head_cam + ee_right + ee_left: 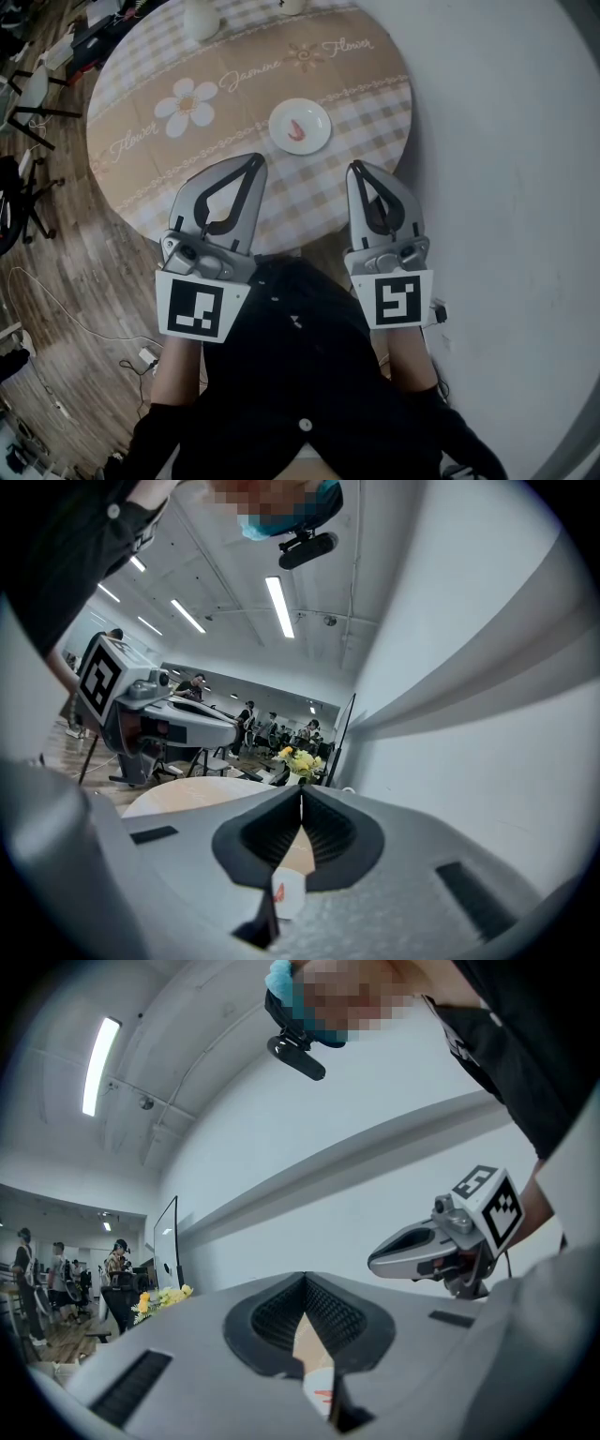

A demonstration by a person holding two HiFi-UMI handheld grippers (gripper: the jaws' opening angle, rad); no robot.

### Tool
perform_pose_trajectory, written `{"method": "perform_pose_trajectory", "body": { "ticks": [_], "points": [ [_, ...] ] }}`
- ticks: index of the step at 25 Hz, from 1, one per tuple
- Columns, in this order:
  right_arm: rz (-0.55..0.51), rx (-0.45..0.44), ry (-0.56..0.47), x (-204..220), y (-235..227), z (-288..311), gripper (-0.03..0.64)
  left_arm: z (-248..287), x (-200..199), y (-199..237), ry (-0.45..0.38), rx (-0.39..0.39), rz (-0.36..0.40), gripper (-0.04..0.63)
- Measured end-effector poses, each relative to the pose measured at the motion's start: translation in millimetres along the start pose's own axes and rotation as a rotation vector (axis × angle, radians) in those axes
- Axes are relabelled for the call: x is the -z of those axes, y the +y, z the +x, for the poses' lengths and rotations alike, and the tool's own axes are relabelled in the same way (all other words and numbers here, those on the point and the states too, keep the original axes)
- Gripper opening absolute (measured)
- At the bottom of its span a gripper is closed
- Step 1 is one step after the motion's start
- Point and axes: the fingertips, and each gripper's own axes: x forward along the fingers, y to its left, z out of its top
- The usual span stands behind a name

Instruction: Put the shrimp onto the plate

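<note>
Lying on plate (317, 117), shrimp (297, 129) sits beyond L gripper (253, 161) & R gripper (359, 168).

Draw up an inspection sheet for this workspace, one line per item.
Surface: round table under a checked cloth printed with flowers.
Job's things: shrimp lies on the white plate.
Clutter: white vase at the table's far edge.
Grippers: left claw and right claw both shut, nothing held.
Cables: thin cable trails over the wood floor on the left.
Surroundings: pale wall on the right.
</note>
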Motion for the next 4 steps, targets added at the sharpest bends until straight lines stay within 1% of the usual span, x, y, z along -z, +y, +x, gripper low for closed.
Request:
{"method": "perform_pose_trajectory", "body": {
  "ticks": [4],
  "points": [
    [-0.005, -0.003, 0.001, 1.1, 0.9, 0.3, 0.003, -0.1, 1.3, -1.4, -0.001, 0.000, -0.002, 0.002]
  ]
}}
